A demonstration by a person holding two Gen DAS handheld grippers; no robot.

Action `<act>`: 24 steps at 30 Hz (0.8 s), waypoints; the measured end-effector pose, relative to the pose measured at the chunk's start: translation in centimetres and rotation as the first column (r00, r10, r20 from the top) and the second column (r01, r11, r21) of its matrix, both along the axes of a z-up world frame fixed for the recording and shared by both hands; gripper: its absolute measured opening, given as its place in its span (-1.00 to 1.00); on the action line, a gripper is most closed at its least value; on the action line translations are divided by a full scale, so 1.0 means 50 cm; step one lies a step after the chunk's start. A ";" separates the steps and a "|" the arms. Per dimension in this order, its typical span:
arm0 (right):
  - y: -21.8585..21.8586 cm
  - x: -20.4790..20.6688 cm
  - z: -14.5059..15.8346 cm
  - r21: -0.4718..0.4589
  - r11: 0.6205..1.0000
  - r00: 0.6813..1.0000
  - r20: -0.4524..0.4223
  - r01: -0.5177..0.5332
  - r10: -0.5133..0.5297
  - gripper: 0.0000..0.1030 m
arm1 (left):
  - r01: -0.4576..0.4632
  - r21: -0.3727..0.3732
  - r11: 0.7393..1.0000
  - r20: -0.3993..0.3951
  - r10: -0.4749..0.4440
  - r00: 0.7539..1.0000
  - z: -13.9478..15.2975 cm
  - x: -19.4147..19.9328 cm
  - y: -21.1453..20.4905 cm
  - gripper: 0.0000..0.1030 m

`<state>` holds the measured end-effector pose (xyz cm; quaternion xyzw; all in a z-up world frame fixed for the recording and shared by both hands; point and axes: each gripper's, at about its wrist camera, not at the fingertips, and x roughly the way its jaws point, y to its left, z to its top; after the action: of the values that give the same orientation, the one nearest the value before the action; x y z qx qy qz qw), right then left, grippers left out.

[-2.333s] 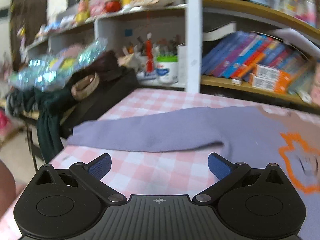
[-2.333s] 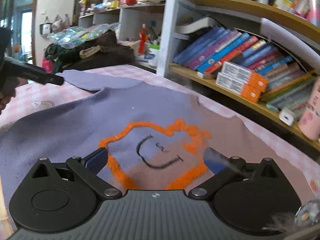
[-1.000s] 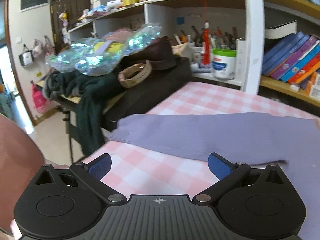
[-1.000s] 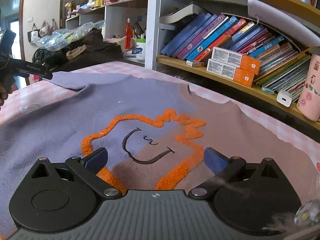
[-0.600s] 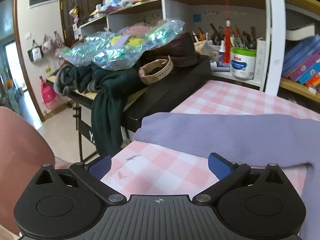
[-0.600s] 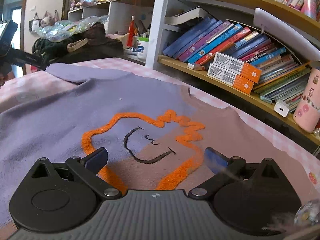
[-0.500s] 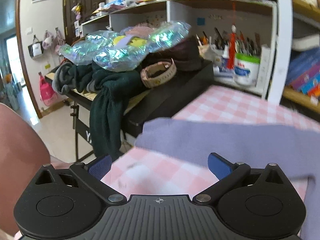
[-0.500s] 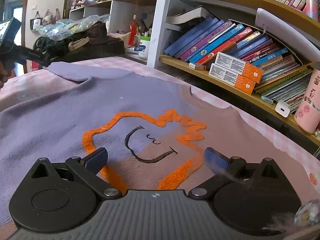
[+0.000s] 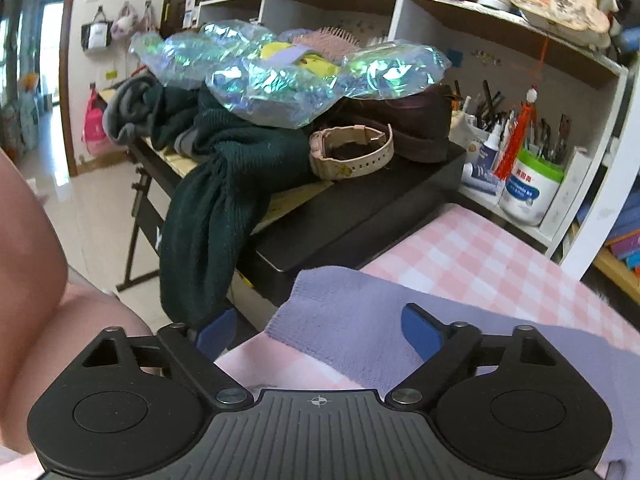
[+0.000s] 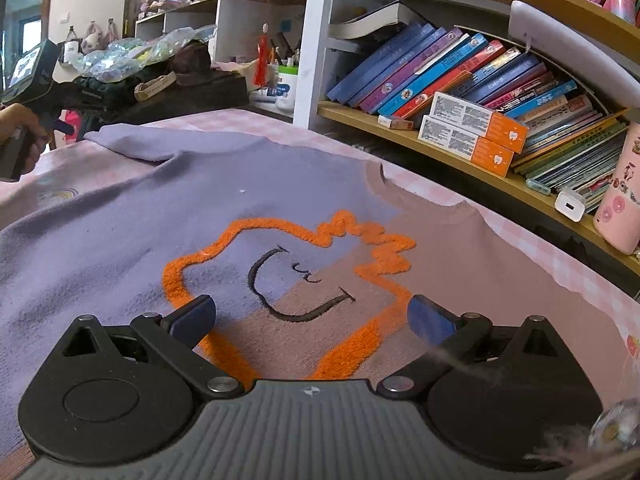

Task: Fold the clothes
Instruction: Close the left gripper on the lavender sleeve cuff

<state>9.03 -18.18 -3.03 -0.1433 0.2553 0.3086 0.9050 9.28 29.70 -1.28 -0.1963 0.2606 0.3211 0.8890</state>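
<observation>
A soft purple and mauve sweater with an orange fuzzy outline [image 10: 224, 208] lies spread flat on the pink checked bench [image 9: 472, 256]. The left gripper [image 9: 316, 330] hovers at the purple sleeve cuff [image 9: 344, 312], jaws apart and empty. The right gripper [image 10: 310, 314] hangs over the orange design, jaws likewise apart, holding nothing

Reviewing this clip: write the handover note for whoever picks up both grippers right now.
Left gripper: open, empty, poised at the cuff end of the sweater's sleeve near the table edge.
Right gripper: open, empty, over the sweater chest, above the orange design.
Sweater lies flat, front up, on the pink checked tablecloth, sleeve stretched out sideways.
Done: garment spread out. No fold visible.
Left: grasp the sleeve, fold it in, then the body.
</observation>
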 end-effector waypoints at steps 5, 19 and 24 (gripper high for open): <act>0.000 0.001 -0.001 0.000 1.000 1.000 -0.007 -0.003 0.003 1.00 | -0.016 -0.043 0.999 0.021 0.017 1.000 -0.012 -0.001 0.008 0.27; -0.002 0.005 -0.001 0.007 1.000 1.000 -0.022 -0.010 0.011 1.00 | 0.021 -0.170 0.985 0.144 0.004 0.990 -0.005 0.003 0.008 0.10; -0.003 0.005 -0.001 0.009 1.000 1.000 -0.021 -0.012 0.012 1.00 | 0.015 -0.154 0.988 0.128 0.005 0.992 -0.002 0.019 0.002 0.09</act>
<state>9.26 -18.30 -3.06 -0.1376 0.2625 0.3167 0.9010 10.25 29.82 -1.40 -0.2841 0.2277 0.2845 0.8868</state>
